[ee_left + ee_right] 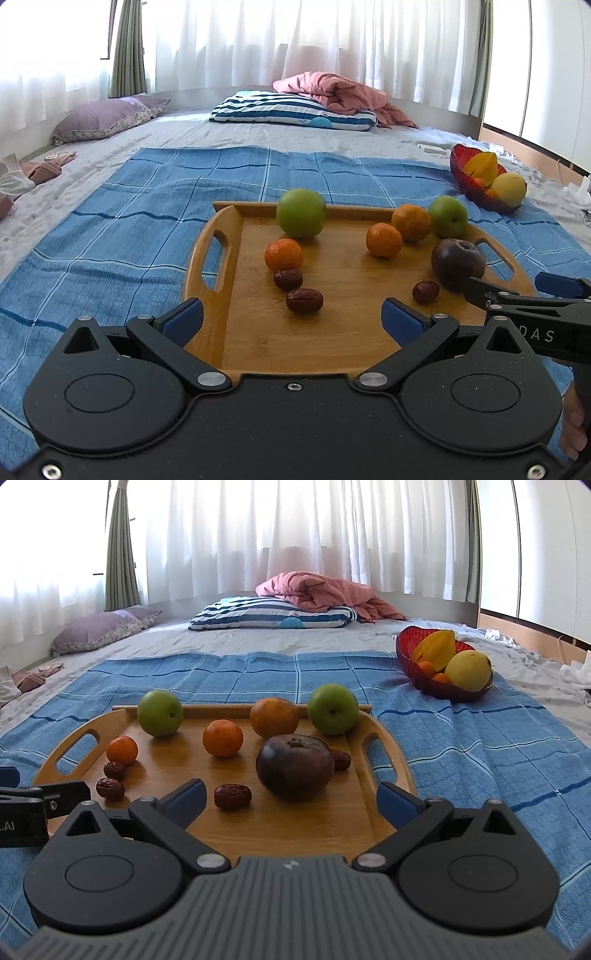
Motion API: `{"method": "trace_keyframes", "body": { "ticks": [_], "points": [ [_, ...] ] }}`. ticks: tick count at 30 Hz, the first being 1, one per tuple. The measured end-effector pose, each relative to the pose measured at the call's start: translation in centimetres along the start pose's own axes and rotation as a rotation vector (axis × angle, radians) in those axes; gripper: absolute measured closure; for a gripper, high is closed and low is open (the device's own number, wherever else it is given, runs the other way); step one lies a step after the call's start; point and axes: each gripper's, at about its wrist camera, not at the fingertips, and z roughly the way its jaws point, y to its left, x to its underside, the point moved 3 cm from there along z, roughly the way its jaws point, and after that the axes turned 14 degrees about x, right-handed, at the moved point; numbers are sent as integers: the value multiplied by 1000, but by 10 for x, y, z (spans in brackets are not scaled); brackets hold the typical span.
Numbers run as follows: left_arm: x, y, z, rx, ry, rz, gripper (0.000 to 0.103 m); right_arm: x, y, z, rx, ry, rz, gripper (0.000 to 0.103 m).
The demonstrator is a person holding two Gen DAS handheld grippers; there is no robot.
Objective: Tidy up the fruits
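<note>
A wooden tray (332,343) (295,827) lies on a blue checked cloth. On it are two green apples (301,218) (332,709), three oranges (283,254) (222,737), a dark purple fruit (457,263) (294,766) and several red dates (304,301) (232,796). A red bowl (465,177) (417,664) at the far right holds a star fruit, a yellow fruit and small oranges. My left gripper (291,317) is open and empty over the tray's near edge. My right gripper (290,799) is open and empty just before the purple fruit.
The blue cloth (110,236) covers a grey bed sheet. A striped pillow (291,110) and a pink blanket (340,92) lie at the back. A purple pillow (103,118) lies back left. White curtains hang behind.
</note>
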Motion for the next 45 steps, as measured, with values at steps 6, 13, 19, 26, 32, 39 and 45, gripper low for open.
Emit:
{"method": "trace_keyframes", "body": {
  "ticks": [6,13,19,26,32,39,45],
  "points": [
    [7,-2,-8,8,2,-10,0,6,-4,-6,-1,-2,0,0],
    [18,-5,-14,10,10,-13,0,17,-6,-14,3,-8,-15,0],
    [25,-8,-20,15,5,-18,0,24,-9,-21,8,-4,-15,0],
    [33,-12,-30,15,-2,-12,0,34,-13,-31,18,-6,-22,0],
    [44,-13,-37,13,2,-15,0,45,-16,-38,24,5,-27,0],
    [56,-13,-38,12,20,-23,0,57,-17,-43,25,30,-47,0],
    [63,-16,-35,3,32,-8,0,65,-17,-44,32,56,-56,0]
  ]
}}
